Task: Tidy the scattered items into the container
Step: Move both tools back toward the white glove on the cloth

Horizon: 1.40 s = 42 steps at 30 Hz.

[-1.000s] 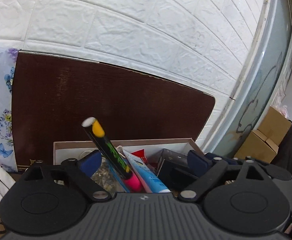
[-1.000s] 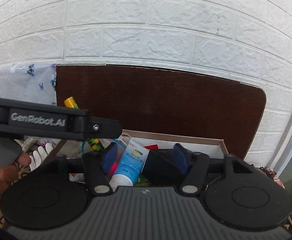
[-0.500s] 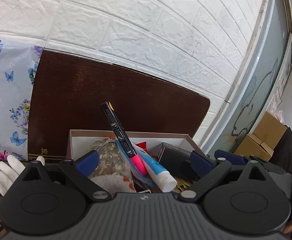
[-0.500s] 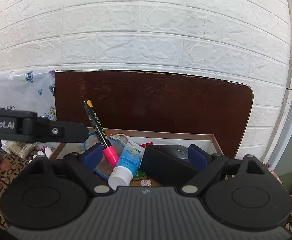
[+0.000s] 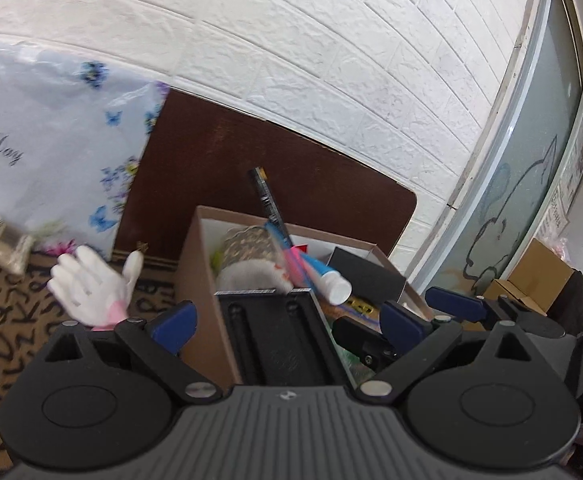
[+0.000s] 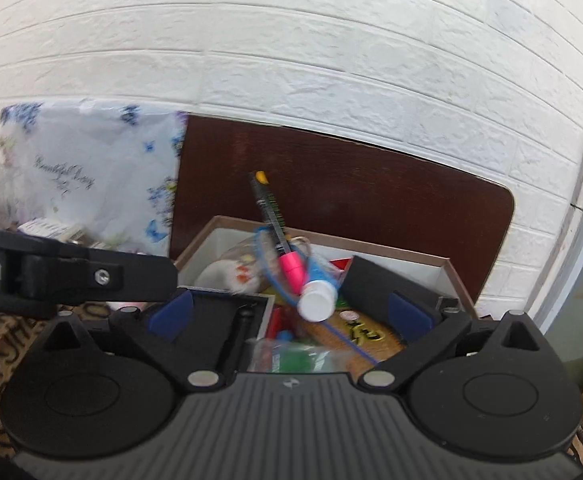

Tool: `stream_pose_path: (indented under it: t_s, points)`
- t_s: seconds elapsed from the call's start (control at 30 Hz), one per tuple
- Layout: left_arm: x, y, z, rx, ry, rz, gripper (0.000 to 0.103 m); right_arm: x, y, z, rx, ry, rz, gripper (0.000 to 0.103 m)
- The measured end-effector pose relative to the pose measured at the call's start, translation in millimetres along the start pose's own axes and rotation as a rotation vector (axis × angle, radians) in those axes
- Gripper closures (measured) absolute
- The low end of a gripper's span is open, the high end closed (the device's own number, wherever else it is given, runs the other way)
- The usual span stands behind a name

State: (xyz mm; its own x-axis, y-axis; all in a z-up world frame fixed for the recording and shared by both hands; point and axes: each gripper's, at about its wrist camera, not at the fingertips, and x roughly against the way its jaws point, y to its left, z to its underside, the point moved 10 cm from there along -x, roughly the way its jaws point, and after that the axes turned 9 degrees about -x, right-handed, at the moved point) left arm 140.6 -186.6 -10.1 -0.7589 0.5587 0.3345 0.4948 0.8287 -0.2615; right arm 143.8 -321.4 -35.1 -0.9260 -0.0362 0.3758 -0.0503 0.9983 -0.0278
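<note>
A brown cardboard box (image 5: 199,264) (image 6: 449,276) stands against a dark brown board and is full of items. In it a black marker with a pink cap (image 5: 269,208) (image 6: 275,224) sticks up, next to a blue tube with a white cap (image 5: 329,280) (image 6: 317,292), a patterned pouch (image 5: 247,248) and a black case (image 5: 365,272) (image 6: 375,284). A black tray-like box (image 5: 277,340) (image 6: 231,332) lies at the near side. My left gripper (image 5: 287,324) is open and empty just before the box. My right gripper (image 6: 289,316) is open and empty over the box.
A white glove (image 5: 91,284) lies on the patterned cloth (image 5: 11,328) left of the box. A floral plastic bag (image 5: 51,160) (image 6: 91,184) leans on the white brick wall. A glass door and cardboard cartons (image 5: 531,280) are at the right.
Both grippers have drawn back and up from the box, so more of its contents show. The left view has swung left, bringing the glove and floral bag into view.
</note>
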Motion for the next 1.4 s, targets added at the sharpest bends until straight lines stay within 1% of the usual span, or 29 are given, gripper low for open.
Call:
stream_pose_path:
  t_s: [0.17, 0.27, 0.33, 0.4, 0.47, 0.57, 0.67, 0.77, 0.87, 1.0, 1.17, 1.3, 1.33, 1.4]
  points:
    - [33.4, 21.6, 22.3, 0.026, 0.008, -0.039, 0.002, 17.1, 48.3, 12.6, 0.109, -0.01, -0.061, 0.002]
    - [53.1, 41.3, 30.5, 0.042, 0.01, -0.077, 0.002, 24.1, 83.7, 17.1, 0.198, -0.041, -0.099, 0.002]
    - [64.4, 57.1, 33.3, 0.054, 0.002, -0.112, 0.002, 27.6, 107.8, 20.3, 0.235, -0.056, -0.143, 0.002]
    - [72.7, 73.8, 35.7, 0.077, 0.0, -0.145, 0.002, 27.9, 130.4, 23.6, 0.242, -0.054, -0.194, 0.002]
    - [79.7, 88.9, 40.8, 0.102, -0.003, -0.161, 0.002, 27.1, 148.9, 27.3, 0.234, -0.048, -0.232, 0.002]
    - [83.7, 109.5, 51.3, 0.136, 0.008, -0.174, 0.002, 22.0, 170.4, 37.4, 0.229, -0.046, -0.25, 0.002]
    - [72.9, 126.5, 58.4, 0.145, 0.044, -0.159, 0.002, 11.5, 188.1, 51.2, 0.241, -0.037, -0.26, 0.003]
    - [58.1, 147.1, 59.3, 0.16, 0.051, -0.175, 0.003, -10.4, 197.4, 61.7, 0.242, -0.024, -0.229, 0.003]
    - [40.1, 166.5, 57.7, 0.179, 0.057, -0.172, 0.003, -35.8, 199.2, 70.4, 0.216, 0.002, -0.183, 0.004]
    - [14.0, 185.3, 57.3, 0.181, 0.096, -0.173, 0.004, -61.8, 207.8, 79.2, 0.242, 0.02, -0.143, 0.004]
    - [-10.9, 198.3, 57.7, 0.184, 0.108, -0.151, 0.004, -91.5, 208.4, 76.3, 0.235, 0.025, -0.07, 0.004]
    - [-26.6, 208.3, 52.2, 0.213, 0.101, -0.133, 0.005, -115.6, 205.3, 74.5, 0.255, 0.029, -0.01, 0.004]
    - [-31.1, 209.7, 50.2, 0.215, 0.101, -0.126, 0.007, -121.8, 204.5, 74.4, 0.256, 0.031, -0.002, 0.005]
    - [-41.2, 212.4, 46.3, 0.209, 0.108, -0.118, 0.011, -132.5, 203.1, 73.8, 0.259, 0.036, 0.013, 0.011]
